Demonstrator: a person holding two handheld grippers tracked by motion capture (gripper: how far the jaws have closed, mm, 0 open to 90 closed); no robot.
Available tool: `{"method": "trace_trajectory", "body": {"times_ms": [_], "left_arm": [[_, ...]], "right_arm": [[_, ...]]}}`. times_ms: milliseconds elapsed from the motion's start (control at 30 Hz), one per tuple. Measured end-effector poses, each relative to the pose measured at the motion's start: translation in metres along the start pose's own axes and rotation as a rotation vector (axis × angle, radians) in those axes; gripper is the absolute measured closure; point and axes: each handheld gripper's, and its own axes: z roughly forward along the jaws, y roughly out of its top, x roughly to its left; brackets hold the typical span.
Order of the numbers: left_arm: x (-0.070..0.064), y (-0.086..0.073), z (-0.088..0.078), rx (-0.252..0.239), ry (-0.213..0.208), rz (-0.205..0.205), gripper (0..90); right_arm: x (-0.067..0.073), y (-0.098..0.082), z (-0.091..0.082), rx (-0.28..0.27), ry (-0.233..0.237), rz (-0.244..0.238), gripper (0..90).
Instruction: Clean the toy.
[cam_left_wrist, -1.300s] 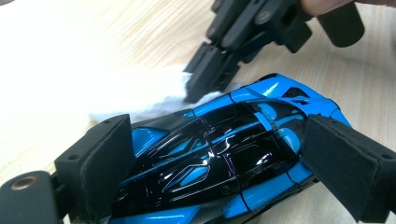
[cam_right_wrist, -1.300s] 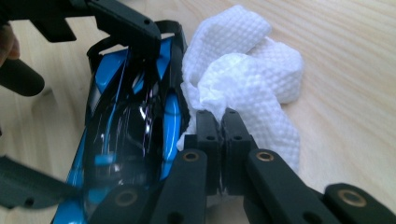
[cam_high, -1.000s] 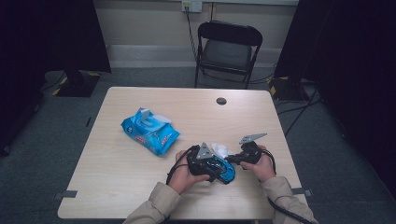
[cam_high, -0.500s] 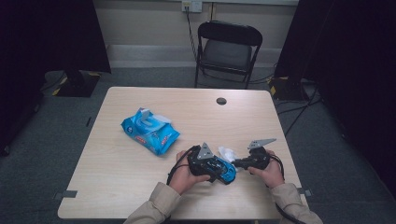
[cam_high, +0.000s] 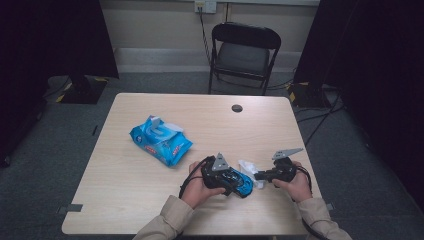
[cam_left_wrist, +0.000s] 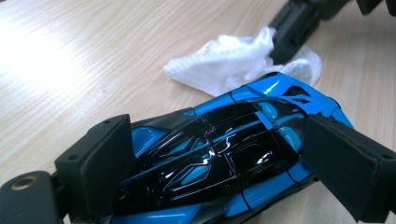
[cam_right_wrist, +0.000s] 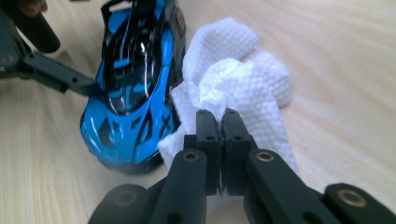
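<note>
1. Since a second ago the right gripper (cam_high: 257, 175) has drawn rightward, away from the left gripper (cam_high: 234, 184), taking the white wipe (cam_high: 248, 167) with it; the left hand (cam_high: 197, 182) has kept its place.
2. Largest in view is the wooden table (cam_high: 150, 200), with a black folding chair (cam_high: 244, 50) standing beyond its far edge.
3. On the table's left half lies a blue pack of wipes (cam_high: 161, 140), its flap raised, well apart from both hands.
4. Near the front edge the left gripper (cam_left_wrist: 224, 177) grasps a blue and black toy car (cam_left_wrist: 215, 163) across its body, a pad pressed against each flank.
5. In the high view the toy car (cam_high: 239, 183) sits low over the tabletop between the two hands; whether its wheels touch the wood I cannot tell.
6. The right gripper (cam_right_wrist: 220, 126), held in the right hand (cam_high: 295, 182), is clenched on the white wipe (cam_right_wrist: 243, 88), its jaws pinching a fold of the cloth.
7. That wipe lies bunched just beside the car (cam_right_wrist: 133, 79), touching its flank in the right gripper view.
8. Smallest is a dark round cap (cam_high: 237, 108) set into the table near the far edge.
</note>
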Motion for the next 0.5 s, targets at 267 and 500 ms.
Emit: {"method": "trace_trajectory", "body": {"times_ms": [267,500], "left_arm": [[-0.001,0.000,0.001,-0.004,-0.007,0.000,8.9],[-0.001,0.000,0.001,-0.003,-0.008,0.003,8.9]], "right_arm": [[-0.010,0.026,-0.006,-0.114,-0.026,0.048,88.4],[-0.011,0.057,0.020,-0.121,-0.016,0.065,88.3]]}}
